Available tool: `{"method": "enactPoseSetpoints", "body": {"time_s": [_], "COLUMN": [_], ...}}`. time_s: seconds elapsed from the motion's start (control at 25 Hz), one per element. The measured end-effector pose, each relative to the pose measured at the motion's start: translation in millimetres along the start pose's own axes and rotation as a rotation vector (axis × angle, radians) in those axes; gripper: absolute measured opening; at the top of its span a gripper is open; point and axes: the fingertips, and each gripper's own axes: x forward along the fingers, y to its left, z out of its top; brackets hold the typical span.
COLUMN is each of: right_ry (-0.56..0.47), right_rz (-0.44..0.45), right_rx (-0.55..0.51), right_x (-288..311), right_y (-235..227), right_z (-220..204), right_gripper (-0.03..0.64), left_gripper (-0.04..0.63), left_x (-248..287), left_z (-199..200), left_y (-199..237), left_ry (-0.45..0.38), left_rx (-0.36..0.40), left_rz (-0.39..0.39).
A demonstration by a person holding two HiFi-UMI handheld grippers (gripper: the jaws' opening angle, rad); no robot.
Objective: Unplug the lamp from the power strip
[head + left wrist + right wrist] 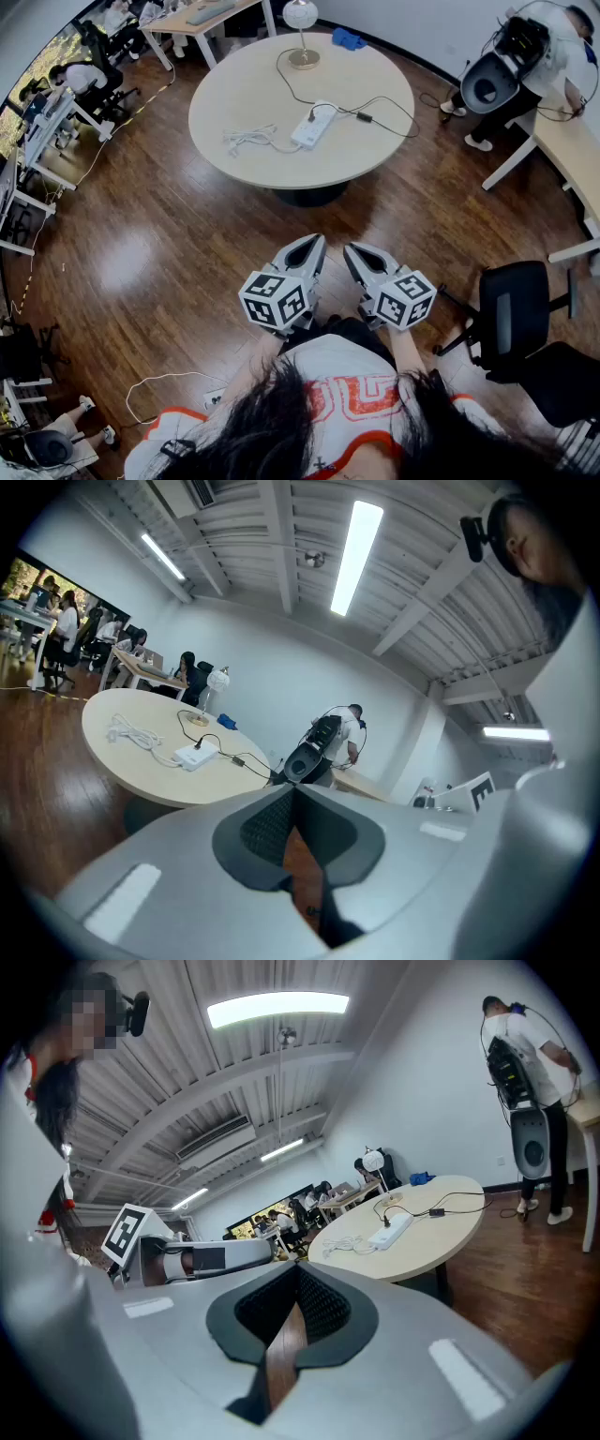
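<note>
A round beige table (pixel 234 103) stands a few steps ahead of me. On it lies a white power strip (pixel 314 125) with a black plug in its far end. The plug's cord runs to a lamp (pixel 302 30) with a white globe and a brass base at the far edge. The strip (pixel 195 756) and lamp (pixel 216 679) also show in the left gripper view, and both the strip (pixel 392 1232) and the lamp (pixel 375 1160) appear in the right gripper view. My left gripper (pixel 312 244) and right gripper (pixel 355 250) are held side by side near my chest, far from the table, both shut and empty.
A coiled white cord (pixel 246 141), a black adapter (pixel 364 117) and a blue cloth (pixel 348 38) lie on the table. A black office chair (pixel 514 314) stands to my right. A person with equipment (pixel 506 56) is beside a white desk (pixel 562 141). A cable lies on the wooden floor (pixel 155 380).
</note>
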Motion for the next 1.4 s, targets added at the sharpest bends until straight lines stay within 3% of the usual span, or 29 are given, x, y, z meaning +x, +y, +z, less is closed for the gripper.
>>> {"method": "enactPoseSetpoints", "body": {"time_s": [0.44,0.76,1.0,1.16,1.4], "right_ry": [0.017,0.030,0.026,0.011,-0.008], "right_rz": [-0.021,-0.032,-0.056,-0.079,-0.109], "right_rx": [-0.022,-0.019,-0.036,-0.038,-0.040], "right_x": [0,29,78,118,175], "right_y": [-31,-47,-61,-72,-74], "right_z": [2,10,38,63,88], "right_gripper": [0.002,0.002,0.002,0.002,0.002], "left_gripper": [0.000,0.000,0.000,0.000,0.000], "left_x": [21,42,69,89,104], "left_z": [0,8,46,75,106], "left_y": [-1,22,63,89,137], "left_ry": [-0.001,0.021,0.017,0.040,0.058], "left_rx": [0.015,0.018,0.021,0.077,0.067], "left_rz": [0.022,0.018,-0.004,-0.050,-0.086]}}
